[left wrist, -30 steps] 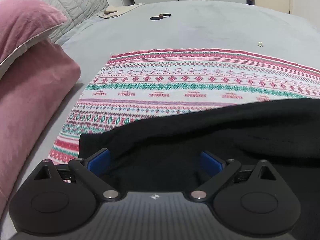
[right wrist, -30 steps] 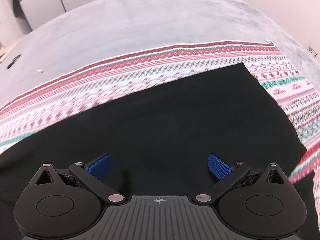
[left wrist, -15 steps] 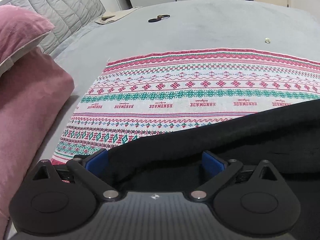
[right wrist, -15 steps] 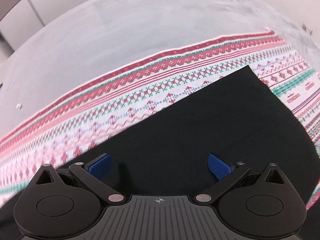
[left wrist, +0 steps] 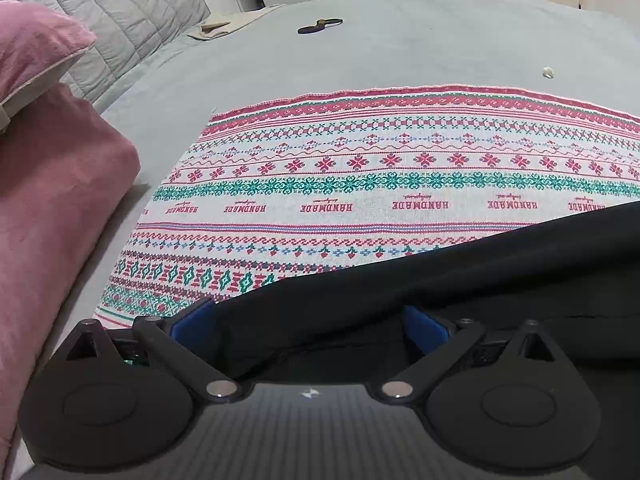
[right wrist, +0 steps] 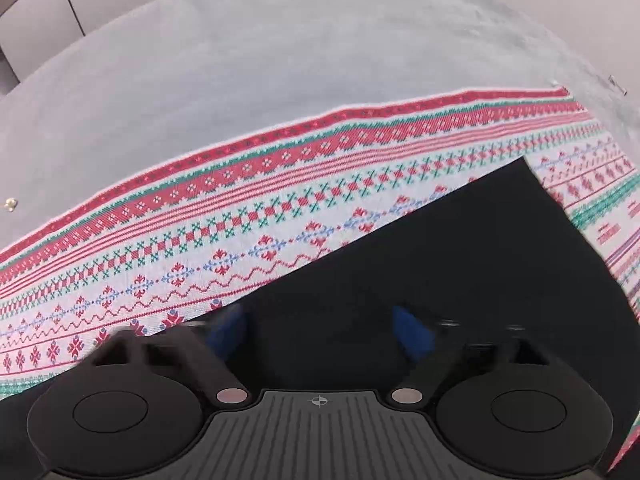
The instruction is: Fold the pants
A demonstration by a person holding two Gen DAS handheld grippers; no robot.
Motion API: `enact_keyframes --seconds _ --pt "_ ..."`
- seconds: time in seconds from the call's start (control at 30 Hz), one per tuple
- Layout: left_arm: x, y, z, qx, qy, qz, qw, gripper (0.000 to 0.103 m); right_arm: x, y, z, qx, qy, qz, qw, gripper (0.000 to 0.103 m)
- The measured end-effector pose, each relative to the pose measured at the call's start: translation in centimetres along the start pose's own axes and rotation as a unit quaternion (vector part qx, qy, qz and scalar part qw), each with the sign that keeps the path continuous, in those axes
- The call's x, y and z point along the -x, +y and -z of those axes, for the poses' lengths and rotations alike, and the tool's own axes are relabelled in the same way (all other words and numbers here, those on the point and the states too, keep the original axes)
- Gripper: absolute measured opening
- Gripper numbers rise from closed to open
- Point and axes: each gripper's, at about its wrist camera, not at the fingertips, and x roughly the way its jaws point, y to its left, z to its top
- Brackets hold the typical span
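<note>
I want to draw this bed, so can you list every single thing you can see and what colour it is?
pants: one, black, spread on the patterned cloth, nearest the cameras
patterned cloth: one, white with red and green bands, flat on the bed
bed cover: one, grey, under everything
pillows: two, pink, stacked at the left edge
headboard: one, grey quilted, far left
dark object: one, far side of the bed, too small to tell
beige cloth: one, far corner
small pale bit: one, on the cover
left gripper: one, black with blue pads, jaws wide around the pants edge
right gripper: one, same colours, jaws have just been closing over the pants
</note>
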Motion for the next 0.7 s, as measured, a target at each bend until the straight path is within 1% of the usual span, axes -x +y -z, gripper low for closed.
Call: enact_keyframes --seconds 0.03,0.07,0.17,0.27,0.33,0.4,0.43,0.47,0.5,0.53,0.57,0.63,0.7 --pt "0.0 0.0 0.0 0.0 0.0 0.0 1.0 0.103 0.2 -0.4 -0.2 -0.006 0.003 -0.004 1.0 0.004" --pt "0.0 0.0 0.0 0.001 0.0 0.001 1.0 0.103 0.2 -0.8 -0.4 -0.01 0.007 -0.012 1.0 0.0" --pt "-0.1 0.2 0.0 0.002 0.001 0.001 1.0 0.103 0.6 -1.1 -0.1 0.004 -0.004 -0.014 1.0 0.0" --pt "0.1 0.3 -0.2 0.002 0.0 0.001 1.0 0.103 1.6 -1.7 0.6 0.002 -0.024 -0.046 0.999 0.0" --pt "0.2 0.6 -0.3 0.007 -0.002 0.003 1.0 0.103 2.7 -1.9 0.8 0.009 -0.037 -0.057 0.998 0.0" --pt "0.0 1.5 -0.4 0.023 0.005 0.021 0.9995 0.103 3.1 -2.2 0.7 0.014 -0.027 -0.065 0.997 0.0" --pt "-0.1 2.0 -0.4 0.035 0.008 0.033 0.9988 0.103 3.0 -2.5 0.5 0.009 -0.015 -0.072 0.997 0.002" --pt "-0.2 2.7 -0.5 0.053 0.01 0.052 0.9972 0.103 2.9 -2.9 0.2 -0.002 -0.005 -0.077 0.997 0.01" --pt "-0.3 3.4 -0.6 0.07 0.011 0.074 0.9948 0.103 2.8 -3.3 0.0 -0.011 -0.003 -0.068 0.998 0.011" --pt "-0.4 3.7 -0.7 0.079 0.01 0.089 0.9929 0.103 2.8 -3.6 -0.3 -0.018 -0.004 -0.06 0.998 0.024" --pt "-0.5 3.9 -0.8 0.079 0.009 0.098 0.992 0.103 2.7 -4.0 -0.5 -0.022 -0.007 -0.053 0.998 0.051" --pt "-0.6 3.5 -0.9 0.055 0.0 0.089 0.9945 0.103 2.9 -4.8 -0.8 -0.033 -0.026 -0.041 0.998 0.082" --pt "-0.6 3.0 -1.0 0.016 -0.004 0.067 0.9976 0.103 3.2 -6.2 -1.3 -0.038 -0.041 -0.031 0.998 0.081"
